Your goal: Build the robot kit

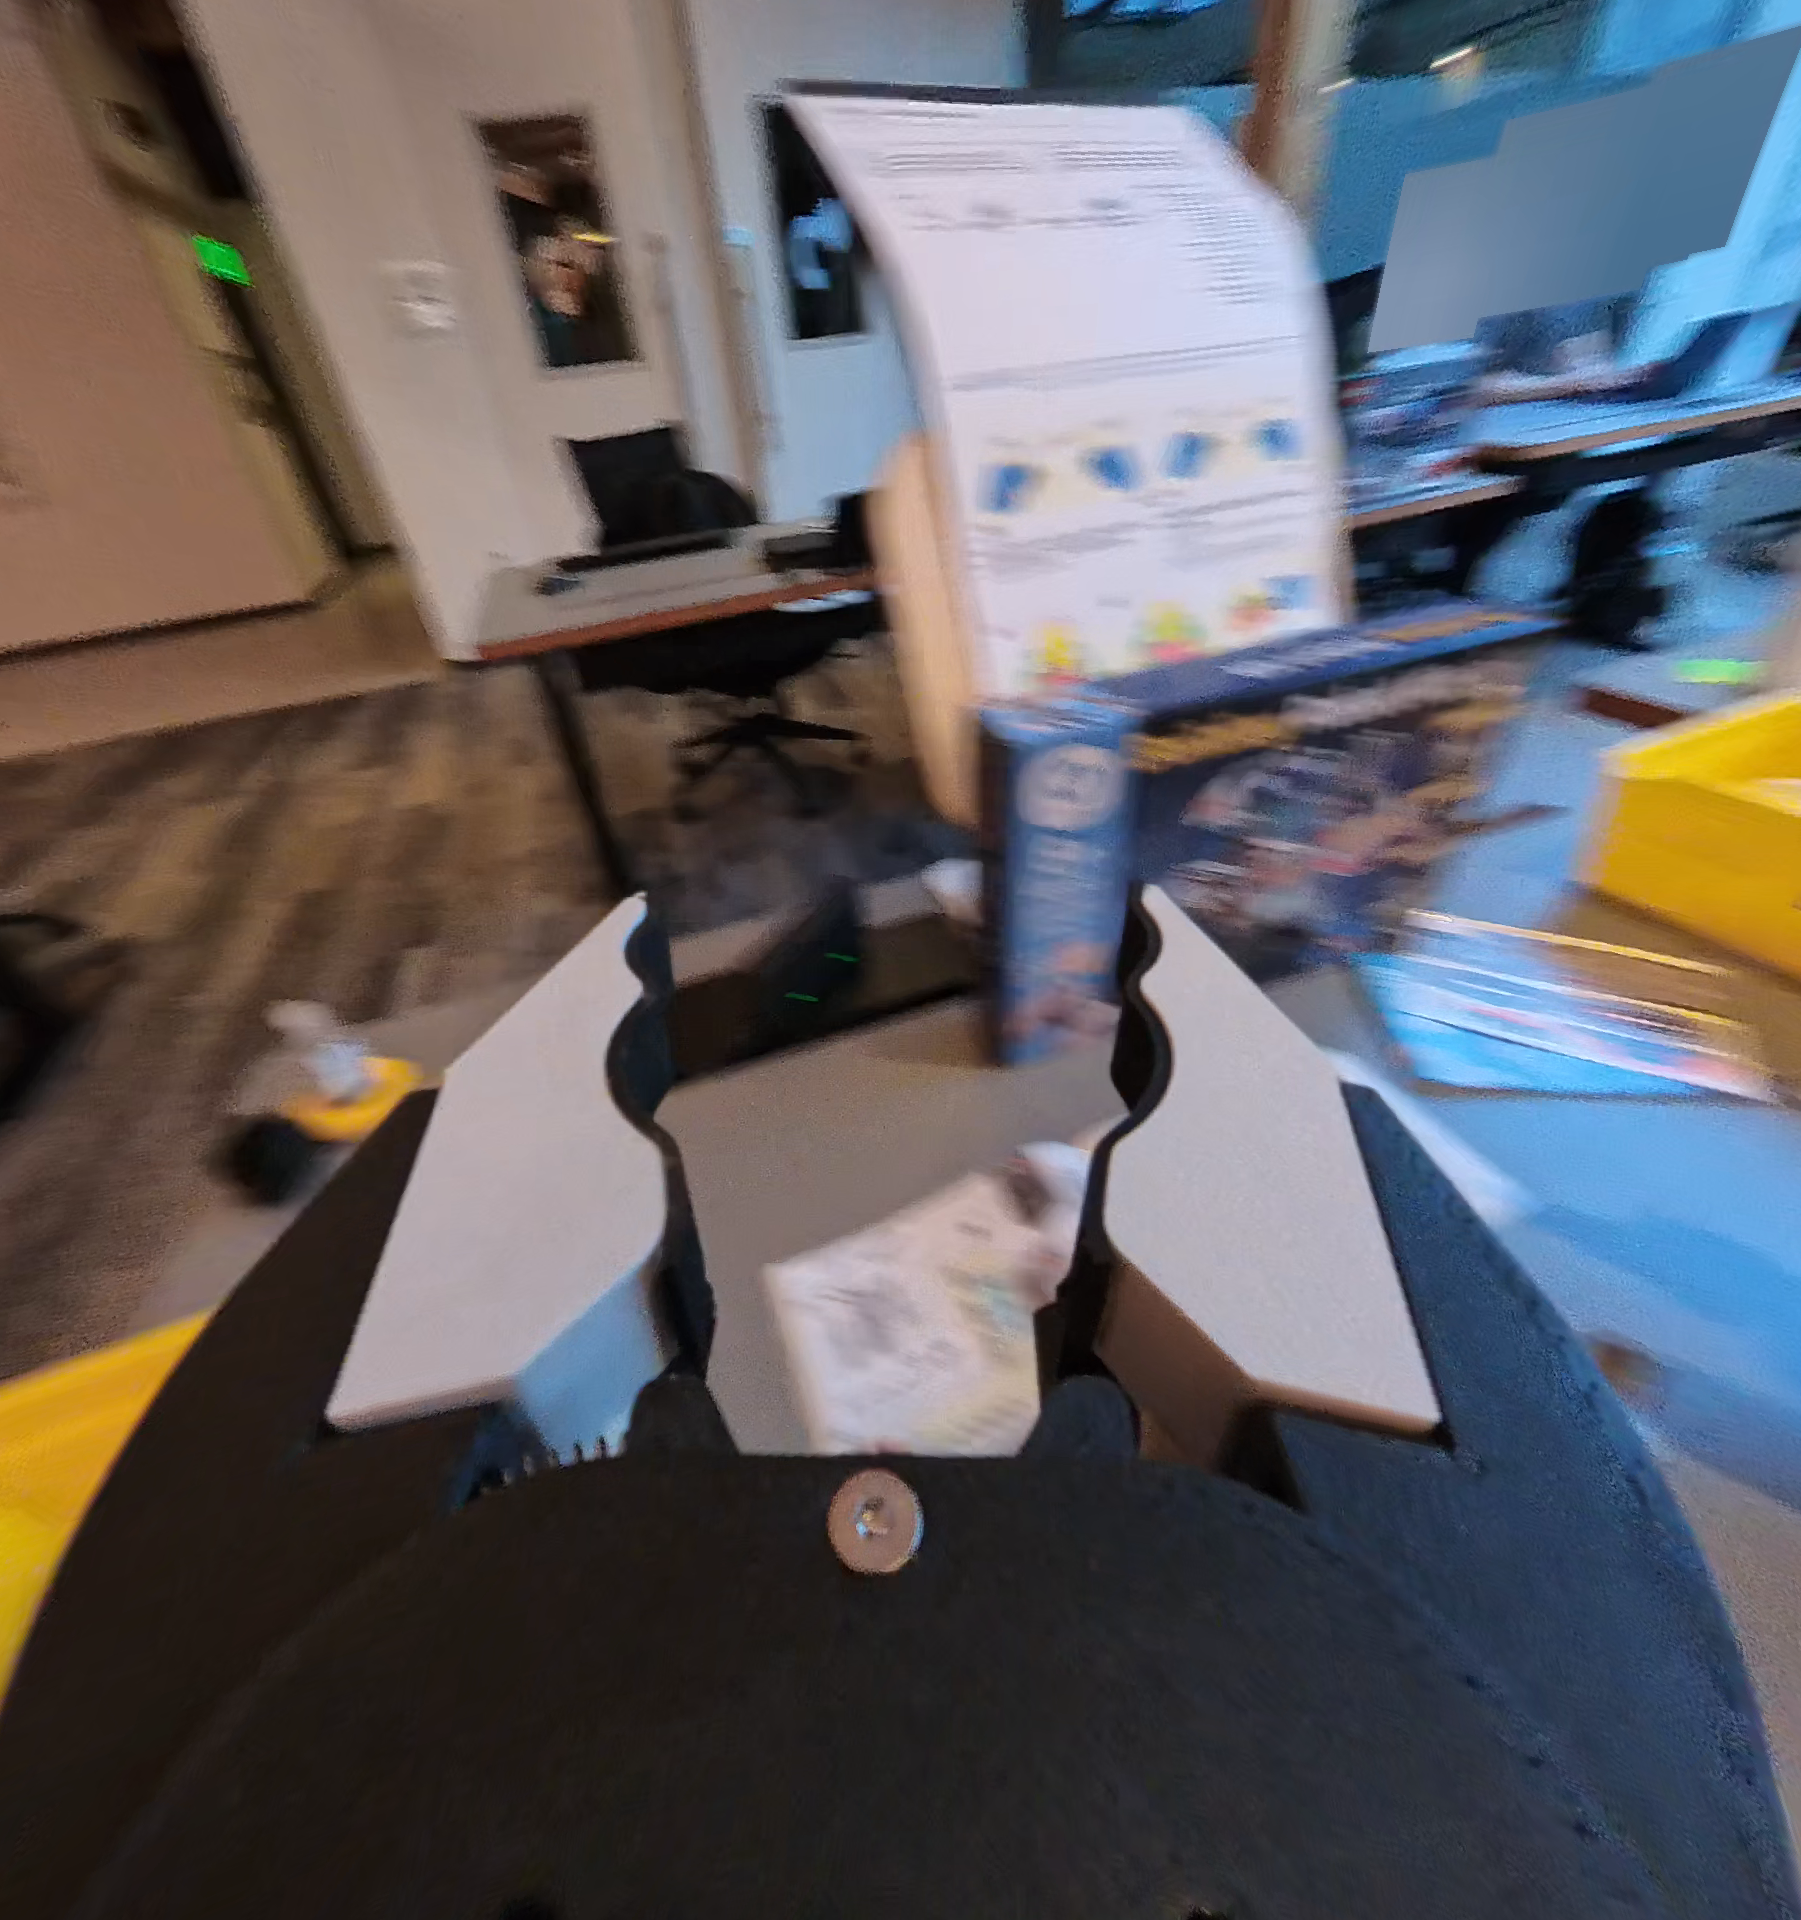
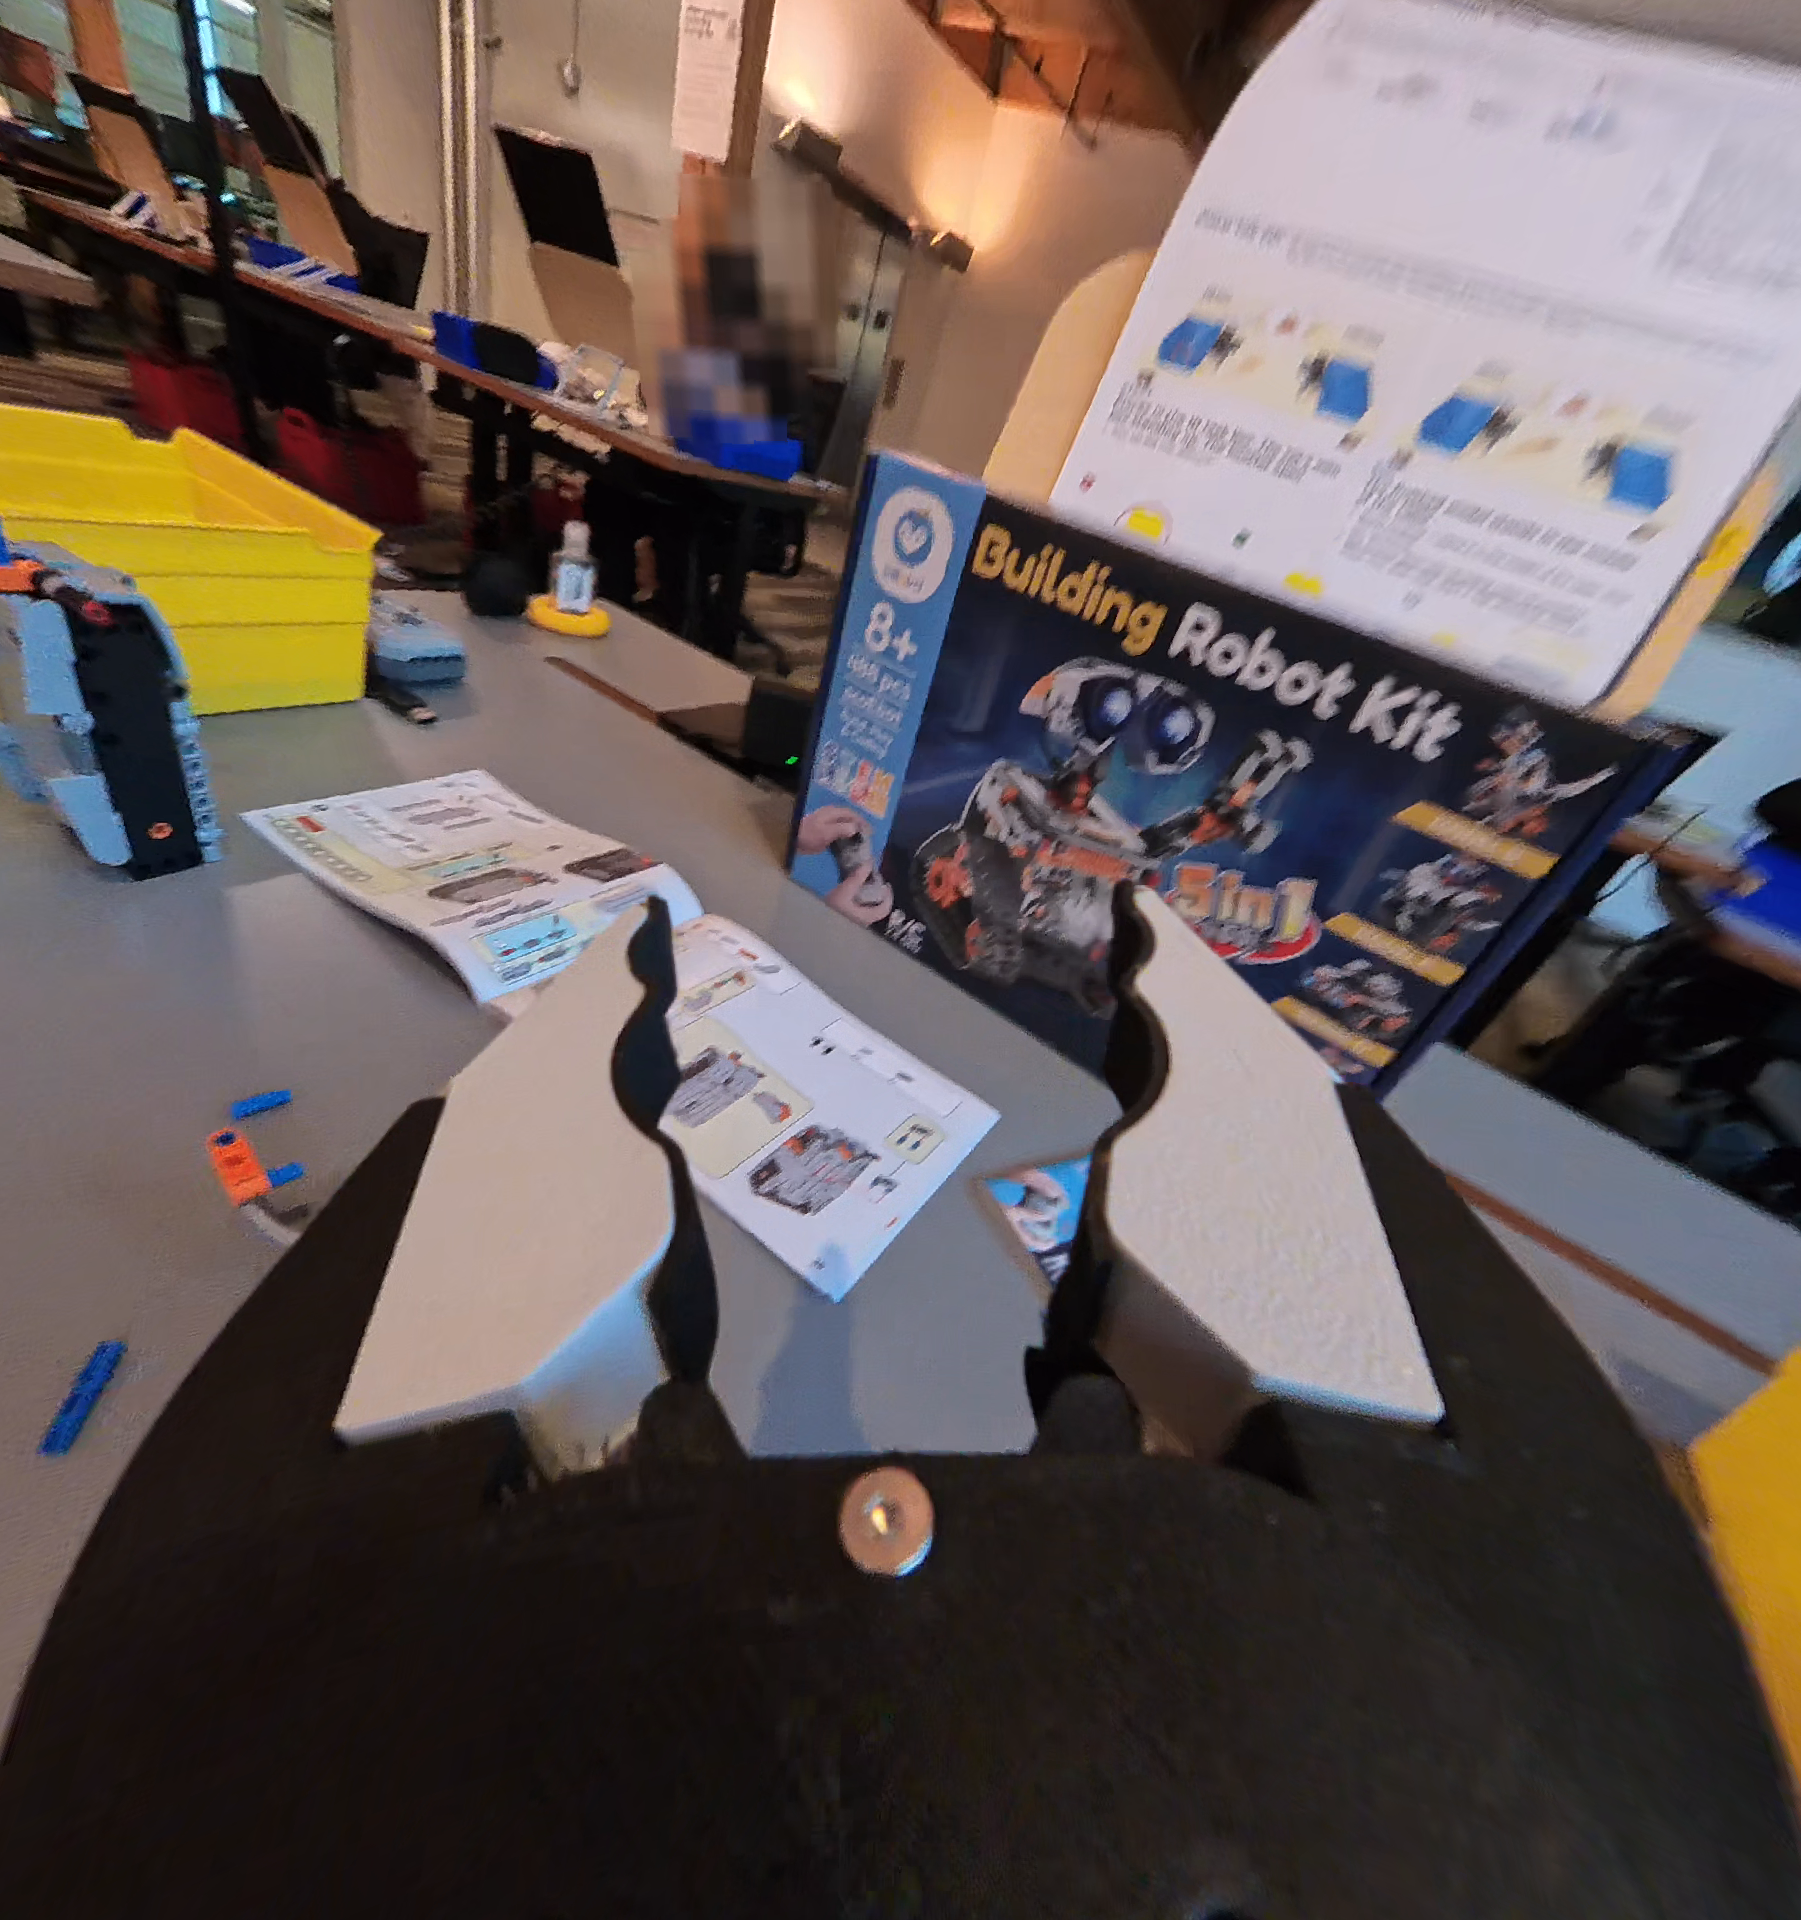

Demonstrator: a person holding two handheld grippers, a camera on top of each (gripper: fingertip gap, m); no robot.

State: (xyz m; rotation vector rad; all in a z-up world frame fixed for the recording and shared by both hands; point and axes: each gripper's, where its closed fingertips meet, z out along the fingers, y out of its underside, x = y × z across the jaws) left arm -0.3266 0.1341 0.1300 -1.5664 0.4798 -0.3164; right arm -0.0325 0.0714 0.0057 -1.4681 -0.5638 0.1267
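Left gripper (image 1: 891, 925): jaws wide apart, nothing held, hanging over the grey table (image 1: 854, 1164), with a folded instruction sheet (image 1: 917, 1340) lying low between the fingers. Right gripper (image 2: 888, 925): jaws wide apart too, nothing held, up above the same table (image 2: 75, 987). Landmark: the dark blue robot kit box (image 2: 1187, 821), standing upright on the table. Just in front of the box, between it and the right gripper, an open instruction booklet (image 2: 605, 966) lying flat. Behind the box, a big white paper with pictures (image 2: 1447, 353) leaning up and curling over. Far to the left of the box, a half-built grey and black brick model (image 2: 96, 717) standing up, with stacked yellow trays (image 2: 200, 561) behind it. Left of the box and closer to the gripper, small loose bricks on the table: an orange piece (image 2: 236, 1164) and a blue strip (image 2: 83, 1397). In the left wrist view, very blurry, the same box (image 1: 1260, 821) seen end-on, just past the right fingertip, a yellow tray (image 1: 1727, 831) to its right.
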